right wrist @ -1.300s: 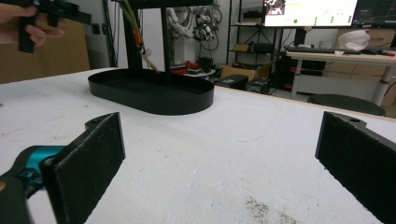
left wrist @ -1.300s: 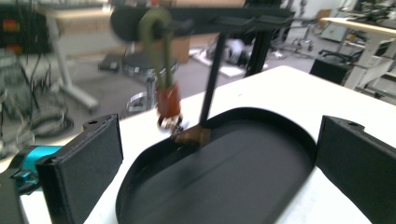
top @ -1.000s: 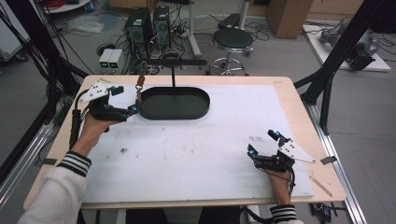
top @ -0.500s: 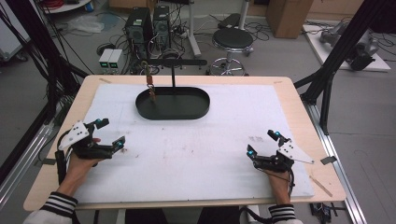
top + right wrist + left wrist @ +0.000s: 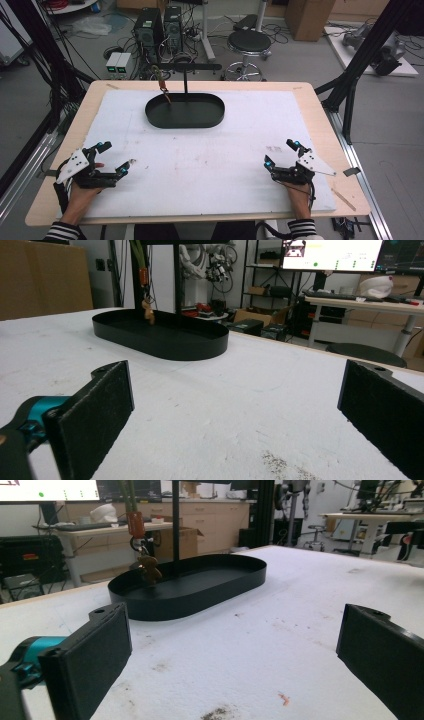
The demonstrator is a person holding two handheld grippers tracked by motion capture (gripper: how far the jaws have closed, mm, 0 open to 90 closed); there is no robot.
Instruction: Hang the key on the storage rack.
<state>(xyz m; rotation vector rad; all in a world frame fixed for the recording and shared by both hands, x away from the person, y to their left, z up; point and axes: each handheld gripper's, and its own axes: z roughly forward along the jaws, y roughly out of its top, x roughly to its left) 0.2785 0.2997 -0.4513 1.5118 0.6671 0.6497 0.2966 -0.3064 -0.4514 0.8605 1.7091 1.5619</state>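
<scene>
Both tongs, left and right, are held apart and empty on the tabletop, well clear of the keychain hung on the stand above the black tray, so the hanging is judged complete.

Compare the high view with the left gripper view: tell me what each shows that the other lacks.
High view alone: both hands, the left gripper, the right gripper, a stool and computer towers. Left gripper view alone: a close look at the small brown charm hanging over the tray, and lab desks behind. Both: the black oval tray, its stand and the white table cover.
</scene>
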